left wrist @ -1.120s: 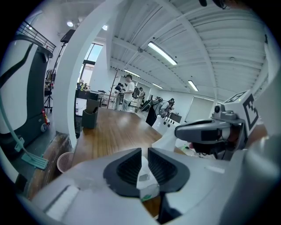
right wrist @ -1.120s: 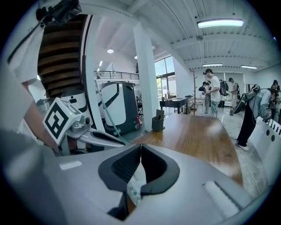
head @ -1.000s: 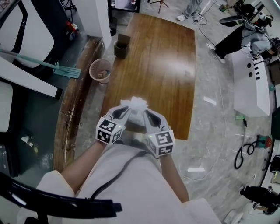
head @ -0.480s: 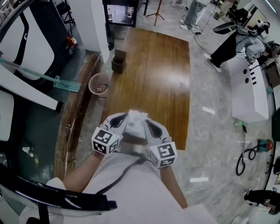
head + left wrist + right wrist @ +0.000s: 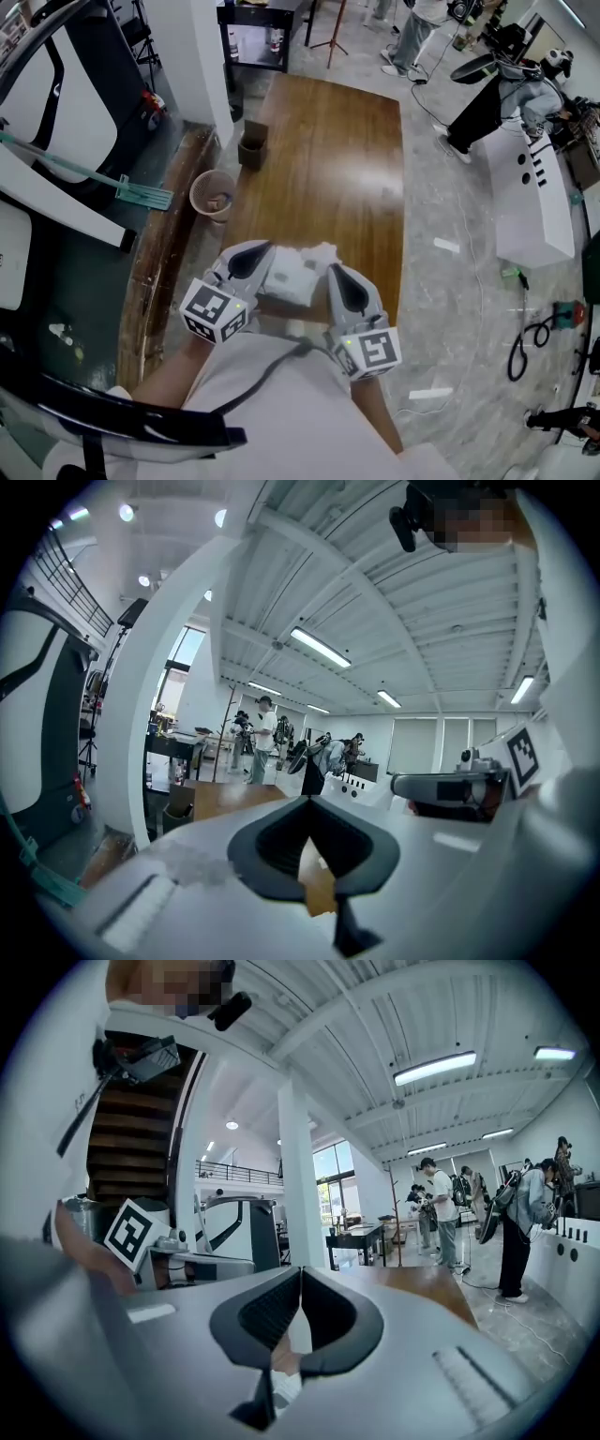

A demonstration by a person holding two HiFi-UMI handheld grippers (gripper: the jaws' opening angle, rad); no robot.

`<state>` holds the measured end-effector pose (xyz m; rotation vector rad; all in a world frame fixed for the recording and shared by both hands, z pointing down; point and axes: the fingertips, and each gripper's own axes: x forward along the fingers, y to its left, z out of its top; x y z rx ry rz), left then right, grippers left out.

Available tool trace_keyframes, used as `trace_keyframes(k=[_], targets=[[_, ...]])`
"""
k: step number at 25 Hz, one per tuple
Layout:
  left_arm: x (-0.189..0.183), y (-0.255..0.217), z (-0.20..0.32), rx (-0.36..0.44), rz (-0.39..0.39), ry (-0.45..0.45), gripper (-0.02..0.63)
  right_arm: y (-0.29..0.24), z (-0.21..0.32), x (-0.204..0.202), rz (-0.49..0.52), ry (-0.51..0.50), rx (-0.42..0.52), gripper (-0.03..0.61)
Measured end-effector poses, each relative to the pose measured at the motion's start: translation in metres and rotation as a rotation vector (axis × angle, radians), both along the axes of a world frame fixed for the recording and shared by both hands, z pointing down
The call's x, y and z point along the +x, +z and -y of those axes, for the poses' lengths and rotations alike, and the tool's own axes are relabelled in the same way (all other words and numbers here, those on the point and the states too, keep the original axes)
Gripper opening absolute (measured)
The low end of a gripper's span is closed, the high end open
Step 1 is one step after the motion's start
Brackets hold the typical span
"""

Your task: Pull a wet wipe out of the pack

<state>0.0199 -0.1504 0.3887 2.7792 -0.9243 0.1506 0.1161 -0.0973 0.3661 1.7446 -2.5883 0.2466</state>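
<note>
Both tools are held up close to the person's chest, over the near end of the wooden desk, with a white bundle hanging between their tips instead of lying on the wood. The flatter, squarish part is the wet wipe pack, and the crumpled tuft at its upper right corner looks like the wet wipe coming out of it.

The left hand-held gripper has its jaws closed tip to tip. Its own view shows only desk through the slot behind the tips, but from above its nose sits on the pack's left edge. I read it as pinching that thin edge to anchor the pack.

The right hand-held gripper is also closed at the tips, and its nose meets the tuft, so it likely nips the wipe itself. How much sheet it has I cannot tell.

Holding the two ends in opposite tools lets one draw against the other. Lifting the pack clear gives the sheet room to slide free
</note>
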Motion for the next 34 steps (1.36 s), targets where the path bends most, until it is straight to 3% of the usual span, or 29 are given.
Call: trace_keyframes(k=[8, 34], targets=[[-0.011, -0.031, -0.002, 0.047, -0.027, 0.009, 0.006, -0.032, -0.007, 0.010, 0.014, 0.030, 0.057, 0.014], [-0.016, 0.012, -0.005, -0.060, 0.004, -0.048, 0.005, 0.018, 0.000, -0.001, -0.010, -0.042, -0.071, 0.011]])
